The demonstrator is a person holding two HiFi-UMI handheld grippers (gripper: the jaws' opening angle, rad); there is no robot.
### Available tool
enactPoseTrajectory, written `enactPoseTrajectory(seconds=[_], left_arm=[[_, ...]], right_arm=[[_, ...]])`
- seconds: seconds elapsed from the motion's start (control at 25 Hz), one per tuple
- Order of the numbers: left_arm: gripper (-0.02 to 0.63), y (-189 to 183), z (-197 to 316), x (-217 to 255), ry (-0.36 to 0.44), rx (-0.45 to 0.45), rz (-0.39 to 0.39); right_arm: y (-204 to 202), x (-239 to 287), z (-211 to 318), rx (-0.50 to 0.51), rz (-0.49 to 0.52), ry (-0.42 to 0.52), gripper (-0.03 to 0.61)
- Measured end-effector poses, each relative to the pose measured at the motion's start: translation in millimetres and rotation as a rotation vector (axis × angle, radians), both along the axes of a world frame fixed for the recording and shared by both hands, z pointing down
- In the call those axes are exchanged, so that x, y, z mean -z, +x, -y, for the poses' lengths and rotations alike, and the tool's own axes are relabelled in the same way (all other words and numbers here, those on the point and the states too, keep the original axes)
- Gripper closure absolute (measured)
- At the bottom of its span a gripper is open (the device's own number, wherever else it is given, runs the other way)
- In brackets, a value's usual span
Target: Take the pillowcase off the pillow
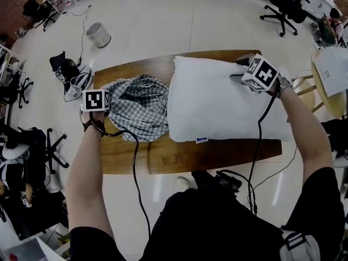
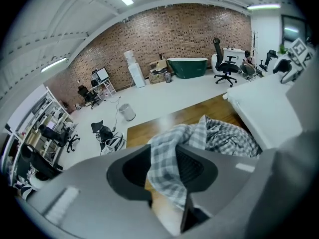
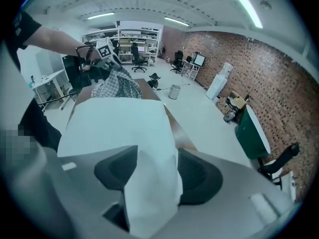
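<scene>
1. the wooden table (image 1: 217,152) carries everything, with the pillow and its cover lying side by side across it.
2. the white pillow (image 1: 217,99) lies bare on the right half, its right end near the table's edge. a stray tug there could slide it off.
3. the checked pillowcase (image 1: 142,109) is bunched on the left half and touches the pillow's left end. i cannot tell whether a hem still laps that end; if one does, the cover isn't fully off.
4. the right gripper (image 3: 157,176) is released, jaws spread wide, with a pillow corner lying unpinched between them. pulling back carelessly could catch that corner.
5. the left gripper (image 2: 167,173) is also released, with a fold of the checked cloth draped loosely between its jaws. lifting away could snag the fold and drag the cover along.
</scene>
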State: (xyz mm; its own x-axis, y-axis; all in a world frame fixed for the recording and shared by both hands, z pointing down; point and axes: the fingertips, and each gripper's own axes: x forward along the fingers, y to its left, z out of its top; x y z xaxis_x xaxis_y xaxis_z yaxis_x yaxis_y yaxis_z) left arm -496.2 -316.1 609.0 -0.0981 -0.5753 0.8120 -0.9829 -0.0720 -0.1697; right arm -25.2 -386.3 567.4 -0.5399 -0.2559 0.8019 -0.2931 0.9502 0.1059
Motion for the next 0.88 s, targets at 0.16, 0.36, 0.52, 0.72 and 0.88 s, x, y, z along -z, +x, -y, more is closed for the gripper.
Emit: enactPoseTrajectory(seconds=[0.16,0.36,0.52,0.72,0.88], left_arm=[[0.446,1,-20,13,0.046,-0.003,0.003],[0.446,25,-51,28,0.093,-0.076,0.006],[0.449,51,-81,38,0.139,-0.112,-0.008],[0.456,78,-117,56,0.204,-0.165,-0.021],[0.462,100,-143,70,0.246,-0.197,-0.039]], right_arm=[[-2,20,-19,-0.013,0.013,0.065,0.325],[-10,46,-62,-0.020,0.079,0.106,0.325],[-17,55,-105,-0.008,0.109,0.144,0.328],[-28,66,-159,0.009,0.131,0.190,0.337],[-33,73,-196,0.012,0.143,0.216,0.365]])
